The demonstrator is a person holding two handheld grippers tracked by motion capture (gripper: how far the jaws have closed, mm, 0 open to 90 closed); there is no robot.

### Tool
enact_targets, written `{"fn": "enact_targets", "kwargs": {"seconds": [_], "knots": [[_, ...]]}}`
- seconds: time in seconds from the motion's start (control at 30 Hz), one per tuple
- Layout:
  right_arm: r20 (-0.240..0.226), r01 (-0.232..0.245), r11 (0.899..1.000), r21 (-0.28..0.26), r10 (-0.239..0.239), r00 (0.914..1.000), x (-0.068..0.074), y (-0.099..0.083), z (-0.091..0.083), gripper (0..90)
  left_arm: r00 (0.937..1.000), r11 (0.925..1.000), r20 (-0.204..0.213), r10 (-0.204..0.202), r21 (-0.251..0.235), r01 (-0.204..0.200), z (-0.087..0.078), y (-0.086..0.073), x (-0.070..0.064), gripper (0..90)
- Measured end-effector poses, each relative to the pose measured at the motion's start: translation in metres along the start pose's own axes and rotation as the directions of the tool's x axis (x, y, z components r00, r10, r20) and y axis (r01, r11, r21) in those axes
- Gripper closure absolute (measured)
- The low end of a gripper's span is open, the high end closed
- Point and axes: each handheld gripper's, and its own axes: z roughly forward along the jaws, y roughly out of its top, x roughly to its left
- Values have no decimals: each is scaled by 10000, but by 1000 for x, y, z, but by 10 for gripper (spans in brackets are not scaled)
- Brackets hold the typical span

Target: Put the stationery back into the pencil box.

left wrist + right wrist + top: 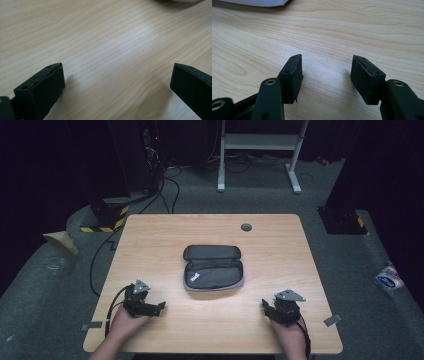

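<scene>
A dark grey zip pouch (213, 268) lies unzipped and folded open in the middle of the wooden table (150, 235). Its pale edge shows at the top of the left gripper view (180, 0) and of the right gripper view (257, 2). My left gripper (161, 307) rests near the table's front left, held by a hand, jaws wide open (117, 75) over bare wood. My right gripper (264, 305) rests near the front right, jaws open (326, 66) with nothing between them. Both grippers sit apart from the pouch.
A round grey grommet (246, 227) sits near the table's far edge. Beyond the table are a white desk frame (260, 150), black cables (165, 190) and yellow-black hazard tape (107, 222) on the carpet. A white packet (389, 277) lies on the floor at right.
</scene>
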Motion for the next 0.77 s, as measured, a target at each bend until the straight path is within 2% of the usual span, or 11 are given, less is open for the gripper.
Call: {"fn": "enact_targets", "kwargs": {"seconds": [0.1, 0.23, 0.4, 0.77], "knots": [[-2, -5, 10000, 0, 5, 10000, 0, 0, 0, 424, 9999, 9994, -20, 114, -341, -115, -7, -12, 6, 2], [3, -3, 10000, -3, 3, 10000, 0, 0, 0, 424, 9996, 9984, -216, -171, -551, 159, -15, -23, 13, 26], [-1, 14, 10000, -4, -14, 10000, 0, 0, 0, 422, 9988, 9979, -380, -294, -592, 271, -16, -23, 12, 45], [34, -43, 10000, 21, 43, 10000, 0, 0, 0, 417, 9992, 9982, -315, -235, -565, 217, -15, -22, 12, 40]]}}
